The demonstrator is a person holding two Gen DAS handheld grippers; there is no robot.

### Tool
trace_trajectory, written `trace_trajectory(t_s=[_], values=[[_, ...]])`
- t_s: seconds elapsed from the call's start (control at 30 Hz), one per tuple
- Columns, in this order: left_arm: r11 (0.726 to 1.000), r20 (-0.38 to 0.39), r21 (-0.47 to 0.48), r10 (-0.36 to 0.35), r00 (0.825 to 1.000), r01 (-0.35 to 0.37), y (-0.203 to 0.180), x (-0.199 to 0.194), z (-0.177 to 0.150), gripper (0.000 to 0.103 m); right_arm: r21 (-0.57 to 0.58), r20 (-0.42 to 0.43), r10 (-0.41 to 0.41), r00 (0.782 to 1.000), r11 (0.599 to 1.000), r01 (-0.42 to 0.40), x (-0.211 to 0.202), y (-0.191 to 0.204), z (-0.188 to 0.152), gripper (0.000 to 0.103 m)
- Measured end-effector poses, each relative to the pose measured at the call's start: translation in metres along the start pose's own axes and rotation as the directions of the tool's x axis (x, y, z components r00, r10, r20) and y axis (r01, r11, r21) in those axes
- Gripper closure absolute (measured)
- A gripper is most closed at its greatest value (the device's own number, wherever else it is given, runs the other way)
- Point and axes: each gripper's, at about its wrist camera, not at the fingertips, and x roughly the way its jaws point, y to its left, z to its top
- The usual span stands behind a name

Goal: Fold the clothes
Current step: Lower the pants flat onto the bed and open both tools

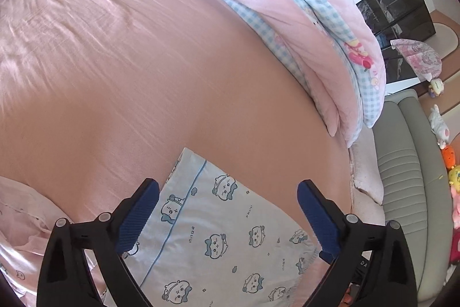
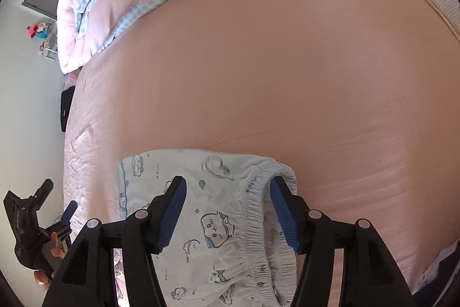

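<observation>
- While I watched both wrist views, the printed shorts [image 2: 218,220] lay flat on the bed [image 2: 287,62], apparently folded.
- My left tool [image 1: 228,197] and right tool [image 2: 228,192] stood released, gripping nothing; any further folds remained.

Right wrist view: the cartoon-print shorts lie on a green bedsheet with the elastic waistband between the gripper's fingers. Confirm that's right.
Not quite: the bedsheet is pink, not green, as the right wrist view shows. The rest holds: the cartoon-print shorts lie on it, their elastic waistband between the open fingers of the right gripper.
</observation>
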Motion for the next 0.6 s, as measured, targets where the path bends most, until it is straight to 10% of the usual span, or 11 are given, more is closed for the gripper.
trace_trajectory(t_s=[0.6], values=[[0.977,-0.208,0.209,0.073,0.975,-0.029,-0.006,0.023,-0.044,0.005,-0.056,-0.006,-0.042,0.999,0.998,0.041,-0.001,-0.016,-0.021,0.043]])
